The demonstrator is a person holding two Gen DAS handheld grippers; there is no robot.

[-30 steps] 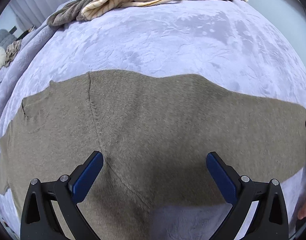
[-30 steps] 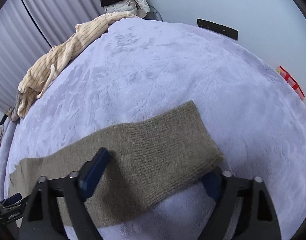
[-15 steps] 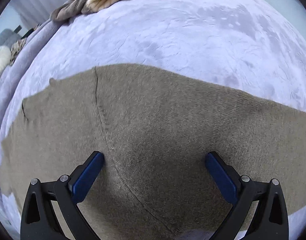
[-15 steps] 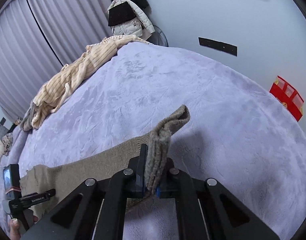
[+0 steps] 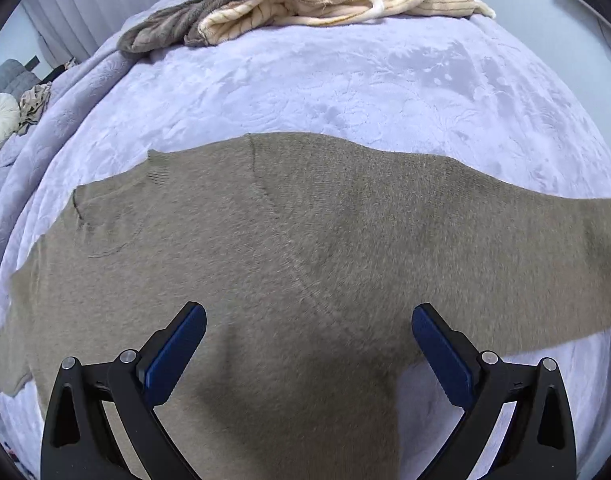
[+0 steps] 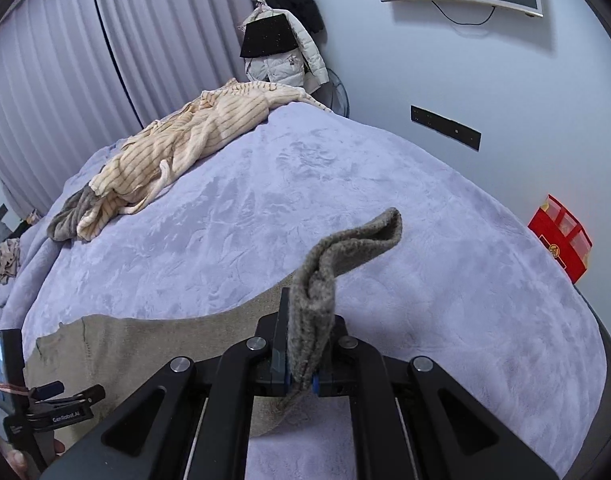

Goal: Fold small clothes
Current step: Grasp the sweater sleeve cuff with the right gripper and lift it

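A big bed with a soft purple blanket (image 5: 345,80) fills the room, with grey curtains (image 6: 65,60) and a white wall (image 6: 465,80) behind it. A striped cream top (image 6: 177,152) lies bunched at the far side. The brown sweater (image 5: 305,240) lies flat on the blanket. The left gripper (image 5: 308,344) hangs over it with its jaws wide and nothing in them. The right gripper (image 6: 301,360) is squeezed tight on the sweater's sleeve (image 6: 345,248), lifted off the bed.
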